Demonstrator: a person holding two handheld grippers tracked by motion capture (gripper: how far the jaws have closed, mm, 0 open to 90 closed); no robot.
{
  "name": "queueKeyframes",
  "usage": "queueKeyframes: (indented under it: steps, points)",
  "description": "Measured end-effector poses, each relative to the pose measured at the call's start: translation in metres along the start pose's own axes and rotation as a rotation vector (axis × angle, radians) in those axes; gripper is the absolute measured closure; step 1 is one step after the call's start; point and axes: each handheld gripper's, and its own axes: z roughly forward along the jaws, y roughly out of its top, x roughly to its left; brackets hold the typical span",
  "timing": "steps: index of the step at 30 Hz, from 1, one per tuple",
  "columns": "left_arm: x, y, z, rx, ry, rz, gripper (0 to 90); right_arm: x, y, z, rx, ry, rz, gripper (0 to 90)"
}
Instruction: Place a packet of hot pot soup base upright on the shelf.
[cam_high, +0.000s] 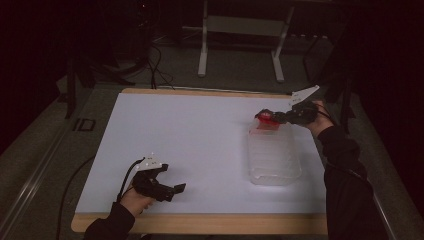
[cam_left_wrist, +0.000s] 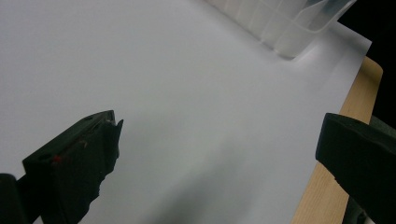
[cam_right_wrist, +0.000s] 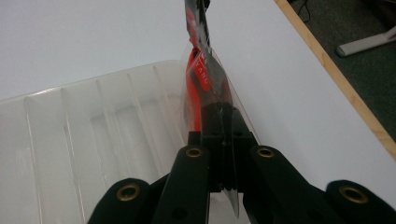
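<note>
White sheet (cam_high: 200, 145): covers most of a wooden table (cam_high: 200, 224), whose pale edge shows along the near and far sides in the high view.

Clear plastic tray (cam_high: 274, 155): ribbed, shallow, transparent; lies on the sheet toward the right side of the table, its long axis running away from the person. In the right gripper view its ribbed floor (cam_right_wrist: 84, 130) sits below and left of the jaws. In the left gripper view one corner of it (cam_left_wrist: 285, 28) shows at the top.

Red packet (cam_high: 266, 118): a thin, flat item in red and black with a clear film edge, printed lettering too small to read. It is held over the far end of the tray, at or just above its rim; whether it touches the tray cannot be told. In the right gripper view it (cam_right_wrist: 201, 70) stands edge-on, sticking out past the jaw tips.

Right gripper (cam_high: 275, 119): held in the person's right hand (cam_high: 315, 117) at the far right of the table, pointing left toward the tray. Jaws pressed together, pinching the near end of the red packet.

Left gripper (cam_high: 175, 191): held in the left hand (cam_high: 135, 200) near the front left edge of the table, well apart from the tray. Jaws stand wide apart with nothing between them; bare sheet shows in the gap.
</note>
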Motion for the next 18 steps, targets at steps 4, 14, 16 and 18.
queueKeyframes:
  steps: [4, 14, 16, 18]
  points:
    - [0.0, -0.001, 0.001, 0.004, 0.002, 0.0, 0.0, -0.002, 0.0, 0.002, -0.002, -0.029, 0.005, 89.8]
    - [0.001, -0.001, -0.001, -0.002, 0.002, -0.004, 0.0, -0.003, 0.005, -0.002, -0.01, -0.106, 0.049, 64.7]
    - [0.001, -0.001, -0.001, -0.002, 0.003, -0.004, 0.0, -0.003, 0.007, -0.006, -0.029, -0.146, 0.066, 54.9]
    - [0.0, 0.0, -0.002, -0.004, 0.002, -0.003, 0.0, -0.002, 0.009, -0.01, -0.041, -0.191, 0.072, 44.3]
